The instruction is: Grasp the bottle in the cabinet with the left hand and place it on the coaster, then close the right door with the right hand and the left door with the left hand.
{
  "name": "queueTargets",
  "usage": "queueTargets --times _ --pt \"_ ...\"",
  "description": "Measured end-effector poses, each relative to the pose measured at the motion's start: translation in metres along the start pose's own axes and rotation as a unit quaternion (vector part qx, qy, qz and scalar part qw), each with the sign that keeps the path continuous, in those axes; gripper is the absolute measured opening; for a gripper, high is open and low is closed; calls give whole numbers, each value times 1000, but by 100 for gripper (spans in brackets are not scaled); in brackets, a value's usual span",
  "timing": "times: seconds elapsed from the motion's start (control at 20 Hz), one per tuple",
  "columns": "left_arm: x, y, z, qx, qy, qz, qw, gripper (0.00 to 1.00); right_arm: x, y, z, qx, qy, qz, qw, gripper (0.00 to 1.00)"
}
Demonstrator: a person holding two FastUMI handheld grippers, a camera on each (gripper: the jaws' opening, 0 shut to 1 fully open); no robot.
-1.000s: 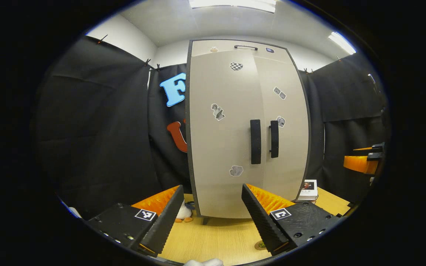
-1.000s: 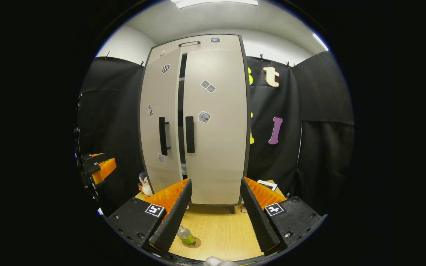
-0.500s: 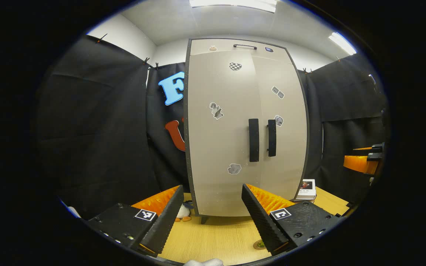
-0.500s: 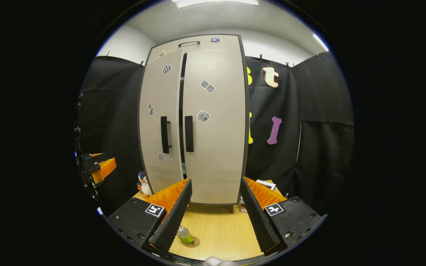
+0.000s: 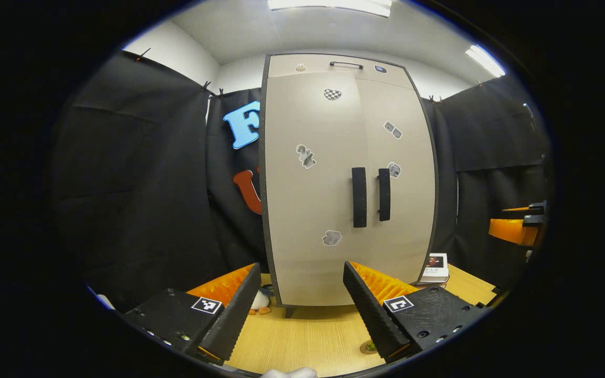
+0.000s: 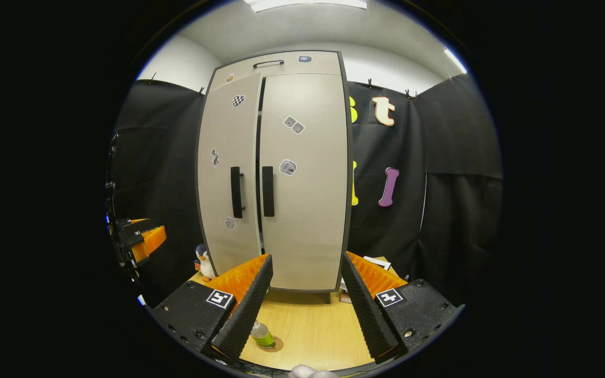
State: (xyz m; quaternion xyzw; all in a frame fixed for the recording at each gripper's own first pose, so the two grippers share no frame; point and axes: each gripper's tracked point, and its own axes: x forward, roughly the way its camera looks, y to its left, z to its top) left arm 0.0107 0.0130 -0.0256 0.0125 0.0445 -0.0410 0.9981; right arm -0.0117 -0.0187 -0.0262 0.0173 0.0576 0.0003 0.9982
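Note:
The beige cabinet (image 5: 344, 184) stands on the wooden table, its right door (image 6: 302, 210) shut flat. Its left door (image 6: 223, 136) stands a hair ajar, with a thin dark slit beside its black handle (image 6: 236, 192). The bottle (image 6: 263, 335) with green liquid stands upright on the round coaster (image 6: 276, 345) near the table's front. My left gripper (image 5: 302, 315) is open and empty, well short of the doors; in the right gripper view it shows at the far left (image 6: 139, 239). My right gripper (image 6: 303, 310) is open and empty too, back from the cabinet.
A penguin toy (image 6: 205, 262) sits by the cabinet's left foot. A book (image 5: 436, 268) lies at the cabinet's right side on the table (image 5: 308, 336). Black cloth walls close in on both sides.
The left door has swung inward; the dark gap between the doors has narrowed from wide to a thin slit. Both grippers have hardly moved.

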Motion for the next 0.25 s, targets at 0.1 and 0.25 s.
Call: queueTargets --times 0.1,0.25 --pt "-1 -1 1 -2 -1 -1 1000 96 0 1 -1 1 1 1 1000 81" --pt "-1 -1 0 -1 -1 0 1000 96 1 2 -1 0 2 1 1000 81"
